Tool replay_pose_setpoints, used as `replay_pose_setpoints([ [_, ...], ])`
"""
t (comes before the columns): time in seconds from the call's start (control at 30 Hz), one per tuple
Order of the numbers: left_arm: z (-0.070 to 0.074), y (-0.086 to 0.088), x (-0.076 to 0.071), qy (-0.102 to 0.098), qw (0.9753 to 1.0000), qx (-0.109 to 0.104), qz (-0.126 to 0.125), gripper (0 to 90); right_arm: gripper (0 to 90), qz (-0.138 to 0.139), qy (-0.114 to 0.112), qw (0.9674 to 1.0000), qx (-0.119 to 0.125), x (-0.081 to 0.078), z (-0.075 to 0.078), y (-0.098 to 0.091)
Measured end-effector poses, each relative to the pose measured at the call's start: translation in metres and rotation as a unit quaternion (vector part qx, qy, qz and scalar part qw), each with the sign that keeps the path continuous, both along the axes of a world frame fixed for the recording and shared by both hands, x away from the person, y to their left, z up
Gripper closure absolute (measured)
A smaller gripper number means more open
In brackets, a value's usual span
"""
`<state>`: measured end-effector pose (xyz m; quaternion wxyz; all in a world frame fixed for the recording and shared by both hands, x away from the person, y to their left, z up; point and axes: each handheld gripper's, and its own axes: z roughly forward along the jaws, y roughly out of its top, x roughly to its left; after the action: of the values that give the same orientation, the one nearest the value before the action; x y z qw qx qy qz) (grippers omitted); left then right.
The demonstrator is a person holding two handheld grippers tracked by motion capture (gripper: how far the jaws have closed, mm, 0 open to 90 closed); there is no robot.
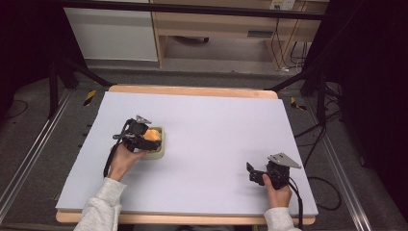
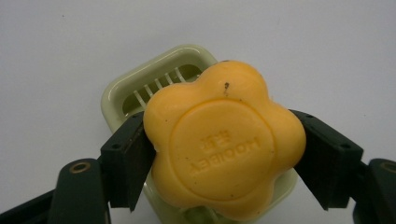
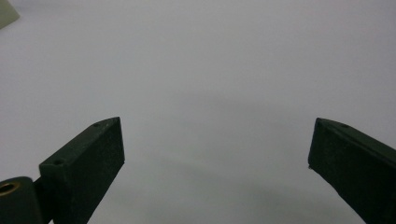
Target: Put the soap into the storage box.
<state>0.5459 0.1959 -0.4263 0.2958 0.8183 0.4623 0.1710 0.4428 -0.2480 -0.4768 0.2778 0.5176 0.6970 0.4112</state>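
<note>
I am squeezing the orange flower soap [image 2: 224,142] with my left gripper [image 1: 139,136] right over the green soap dish [image 2: 154,79] to line it up, while my right gripper [image 1: 262,174] is waiting wide open.

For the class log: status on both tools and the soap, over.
Left tool shut on soap, over green dish. Right tool open, empty, over bare mat. Nothing in the way.
</note>
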Motion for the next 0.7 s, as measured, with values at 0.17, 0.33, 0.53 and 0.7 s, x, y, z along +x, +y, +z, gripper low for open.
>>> replay_pose_setpoints([
  [0.17,-0.0039,0.0008,0.0020,0.007,1.0000,0.003,0.003,25.6,4.1,0.000,-0.001,1.0000,-0.001,-0.0001,0.0001,-0.0001],
  [0.33,-0.0065,-0.0008,0.0021,0.016,0.9998,0.009,-0.002,25.6,4.1,0.000,0.000,1.0000,0.000,-0.0001,0.0001,-0.0001],
  [0.53,-0.0077,-0.0007,0.0022,0.021,0.9996,0.017,-0.002,25.6,4.1,0.001,0.000,1.0000,0.000,-0.0004,0.0002,0.0001],
  [0.7,-0.0096,0.0005,0.0027,0.025,0.9996,0.015,0.001,25.7,4.1,0.002,0.001,1.0000,0.002,-0.0007,0.0005,0.0003],
])
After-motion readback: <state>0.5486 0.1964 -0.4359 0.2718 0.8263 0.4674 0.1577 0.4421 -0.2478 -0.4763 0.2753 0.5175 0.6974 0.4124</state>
